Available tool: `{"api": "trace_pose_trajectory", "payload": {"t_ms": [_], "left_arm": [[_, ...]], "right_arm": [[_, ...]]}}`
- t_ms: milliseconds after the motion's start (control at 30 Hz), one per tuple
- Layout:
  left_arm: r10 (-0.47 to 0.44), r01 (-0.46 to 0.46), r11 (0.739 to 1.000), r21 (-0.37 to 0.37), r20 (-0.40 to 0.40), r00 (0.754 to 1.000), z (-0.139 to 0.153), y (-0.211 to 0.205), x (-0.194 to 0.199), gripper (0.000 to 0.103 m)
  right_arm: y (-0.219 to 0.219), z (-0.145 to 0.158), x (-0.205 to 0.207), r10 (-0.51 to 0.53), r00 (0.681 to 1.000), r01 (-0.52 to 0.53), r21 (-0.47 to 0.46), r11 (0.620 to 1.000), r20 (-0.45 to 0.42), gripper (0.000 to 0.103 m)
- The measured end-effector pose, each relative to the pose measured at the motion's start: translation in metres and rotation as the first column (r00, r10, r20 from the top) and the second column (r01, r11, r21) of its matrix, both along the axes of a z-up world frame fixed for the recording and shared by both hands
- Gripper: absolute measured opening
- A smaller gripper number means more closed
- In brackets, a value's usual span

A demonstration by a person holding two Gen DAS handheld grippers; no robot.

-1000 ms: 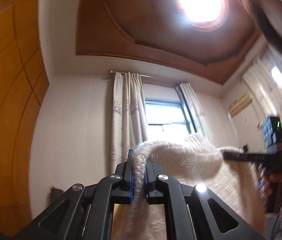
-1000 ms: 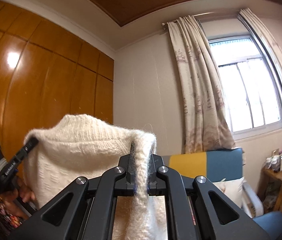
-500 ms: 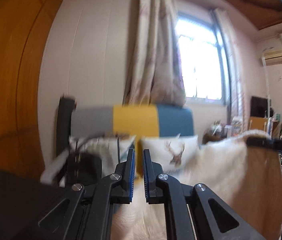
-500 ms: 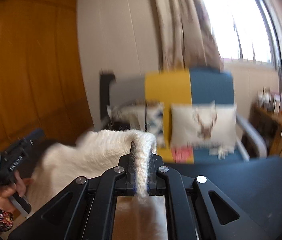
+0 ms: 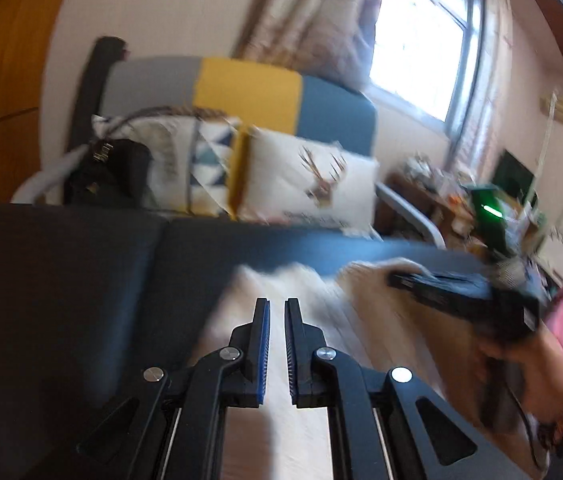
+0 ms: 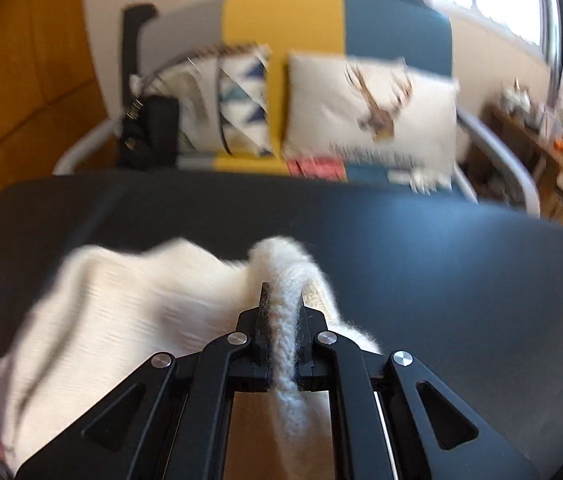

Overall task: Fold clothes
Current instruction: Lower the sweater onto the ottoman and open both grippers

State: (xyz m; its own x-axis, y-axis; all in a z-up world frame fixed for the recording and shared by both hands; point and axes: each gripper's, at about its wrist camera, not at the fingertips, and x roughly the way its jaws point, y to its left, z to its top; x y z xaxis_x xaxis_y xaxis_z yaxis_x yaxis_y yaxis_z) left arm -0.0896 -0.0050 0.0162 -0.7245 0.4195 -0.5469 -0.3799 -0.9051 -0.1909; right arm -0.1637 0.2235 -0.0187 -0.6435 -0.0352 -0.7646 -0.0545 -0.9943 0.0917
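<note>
A cream knitted sweater (image 5: pixel 361 320) is coming down onto a dark padded surface (image 5: pixel 81 280), spread between both grippers. My left gripper (image 5: pixel 277 304) has its jaws almost together. The slit at its tips is bare, and the sweater runs under it and seems caught further back. My right gripper (image 6: pixel 281 292) has the sweater's (image 6: pixel 121 312) ribbed edge between its pads, which still press on it while the jaws are opening slightly. In the left wrist view, the right gripper (image 5: pixel 393 278) sits to the right with the sweater's far corner, held by a person's hand (image 5: pixel 521 360).
The dark surface (image 6: pixel 441 260) stretches ahead and to both sides. Behind it is a grey, yellow and blue sofa (image 5: pixel 249 84) with a deer pillow (image 5: pixel 313 184) and a black bag (image 5: pixel 109 172). A cluttered wooden side table (image 5: pixel 433 196) stands at the right under the window.
Both grippers swung down from pointing at the ceiling to pointing at the dark surface, bringing the sweater from hanging in the air to low over it. The sweater no longer bulges over the left tips.
</note>
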Motion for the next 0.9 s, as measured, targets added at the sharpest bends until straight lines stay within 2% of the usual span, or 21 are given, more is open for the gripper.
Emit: {"api": "trace_pose_trajectory", "payload": {"t_ms": [67, 133, 233, 300, 333, 400, 433, 500, 567, 633, 767, 900], "left_arm": [[-0.034, 0.036, 0.996, -0.078, 0.029, 0.999, -0.015, 0.020, -0.002, 0.007], [-0.026, 0.039, 0.989, -0.139, 0.097, 0.995, -0.024, 0.031, -0.017, 0.007], [0.070, -0.029, 0.979, -0.202, 0.195, 0.978, -0.043, 0.027, -0.045, 0.007], [0.116, -0.067, 0.975, -0.211, 0.231, 0.966, -0.050, 0.018, -0.060, 0.007], [0.128, -0.076, 0.968, -0.239, 0.212, 0.969, -0.050, 0.013, -0.067, 0.008], [0.154, -0.097, 0.945, -0.312, 0.161, 0.975, -0.050, 0.005, -0.081, 0.009], [0.157, -0.101, 0.919, -0.382, 0.119, 0.980, -0.053, 0.005, -0.087, 0.009], [0.127, -0.075, 0.884, -0.462, 0.081, 0.989, -0.055, 0.006, -0.096, 0.010], [0.123, -0.069, 0.847, -0.527, 0.068, 0.990, -0.051, 0.011, -0.098, 0.010], [0.124, -0.079, 0.855, -0.513, 0.053, 0.991, -0.041, 0.017, -0.085, 0.010], [0.059, -0.037, 0.905, -0.423, 0.041, 0.997, -0.022, 0.031, -0.037, 0.010], [-0.012, 0.035, 0.936, -0.350, 0.066, 0.998, -0.012, 0.041, 0.007, 0.010]], "right_arm": [[0.010, -0.016, -0.006, -0.019, 0.999, 0.022, -0.058, 0.998, 0.051, 0.011], [0.022, -0.018, -0.007, -0.020, 0.998, 0.029, -0.134, 0.991, 0.063, 0.013], [0.040, 0.012, 0.010, -0.034, 0.999, 0.034, -0.195, 0.980, 0.006, 0.015], [0.058, 0.038, 0.033, -0.053, 0.997, 0.038, -0.234, 0.972, -0.059, 0.024], [0.066, 0.052, 0.045, -0.064, 0.994, 0.039, -0.253, 0.967, -0.092, 0.026], [0.081, 0.072, 0.072, -0.087, 0.986, 0.051, -0.246, 0.968, -0.140, 0.043], [0.088, 0.080, 0.086, -0.098, 0.982, 0.058, -0.237, 0.970, -0.162, 0.047], [0.099, 0.091, 0.112, -0.111, 0.976, 0.072, -0.203, 0.976, -0.188, 0.050], [0.110, 0.088, 0.137, -0.109, 0.979, 0.077, -0.187, 0.979, -0.170, 0.050], [0.117, 0.077, 0.160, -0.088, 0.989, 0.067, -0.170, 0.983, -0.121, 0.050], [0.131, 0.042, 0.206, -0.082, 0.996, 0.085, -0.138, 0.987, 0.029, 0.050], [0.150, 0.019, 0.248, -0.123, 0.987, 0.142, -0.192, 0.971, 0.106, 0.050]]}}
